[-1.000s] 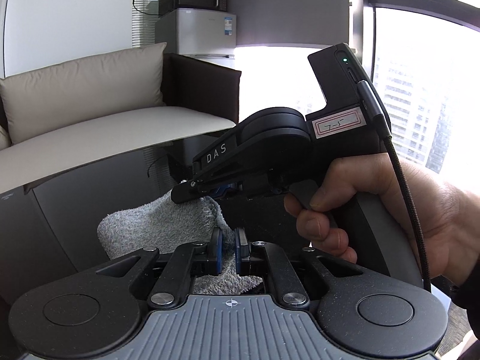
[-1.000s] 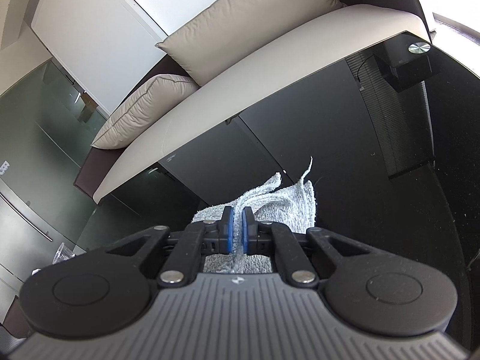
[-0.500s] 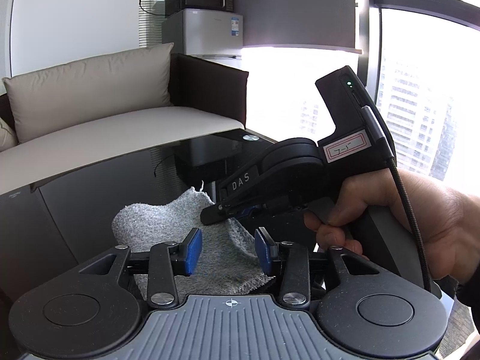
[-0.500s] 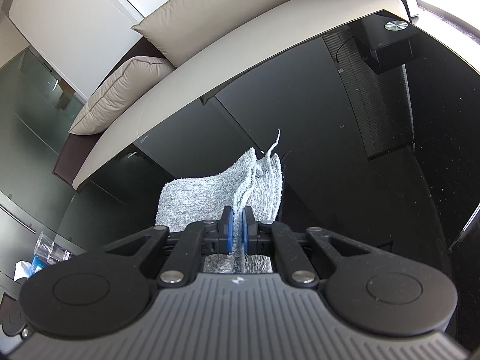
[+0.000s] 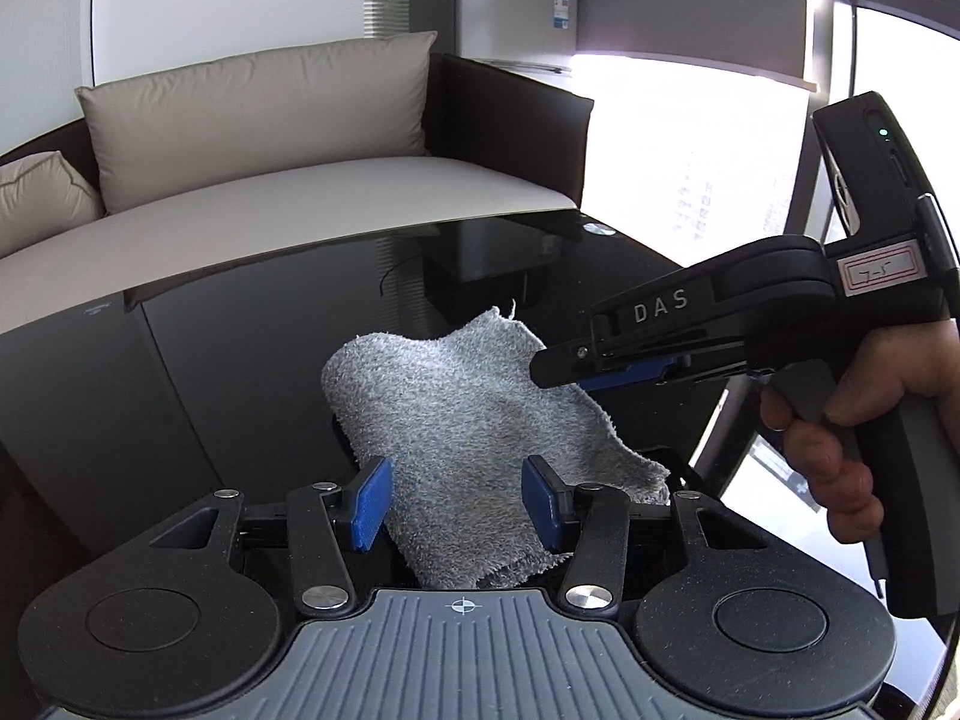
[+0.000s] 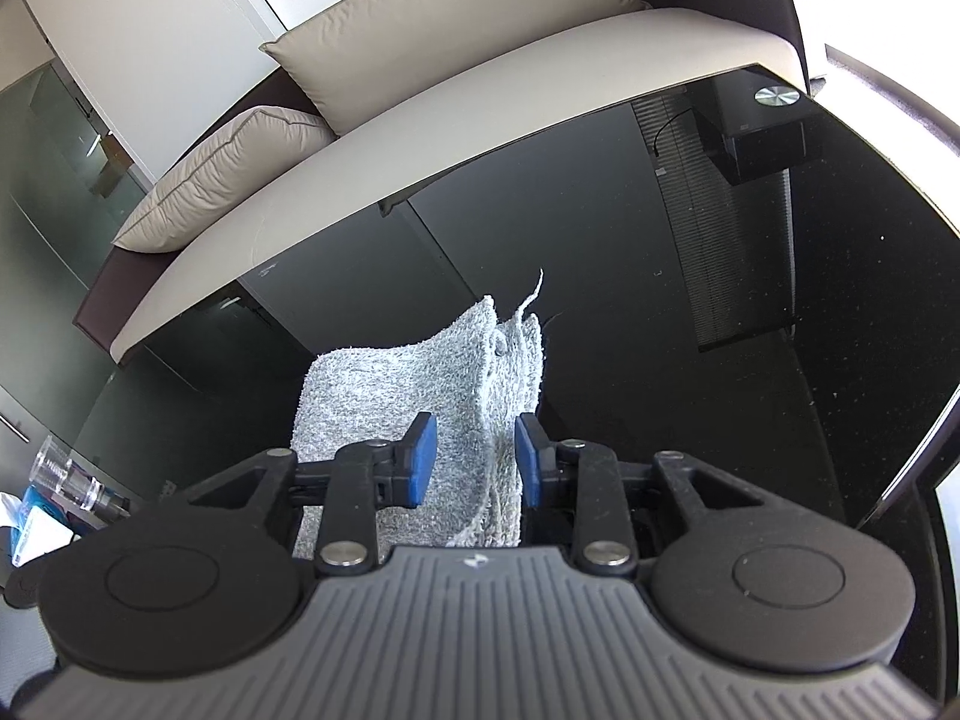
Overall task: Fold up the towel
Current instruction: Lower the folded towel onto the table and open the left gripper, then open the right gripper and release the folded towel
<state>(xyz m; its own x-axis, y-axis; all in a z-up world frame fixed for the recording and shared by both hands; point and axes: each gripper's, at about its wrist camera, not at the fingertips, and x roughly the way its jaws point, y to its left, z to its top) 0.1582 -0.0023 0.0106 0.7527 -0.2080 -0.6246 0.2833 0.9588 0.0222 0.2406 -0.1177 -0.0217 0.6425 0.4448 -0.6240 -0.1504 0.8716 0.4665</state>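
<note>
A grey terry towel [image 5: 474,420] lies folded on the black glass table [image 5: 252,360]. My left gripper [image 5: 457,498] is open, its blue pads either side of the towel's near edge, holding nothing. My right gripper [image 6: 471,459] is open too, with the towel's [image 6: 420,384] layered right edge between its pads but not clamped. In the left wrist view the right gripper [image 5: 600,369] reaches in from the right over the towel's right edge, held by a hand [image 5: 864,408].
A beige sofa [image 5: 270,180] with cushions runs along the table's far side. A small black box [image 6: 756,138] sits at the far right corner of the table. A clear plastic cup [image 6: 66,474] lies at the far left. A fridge with a microwave [image 5: 498,6] stands behind.
Both grippers have opened and let go of the towel, the left first, then the right. The towel now lies flatter on the table.
</note>
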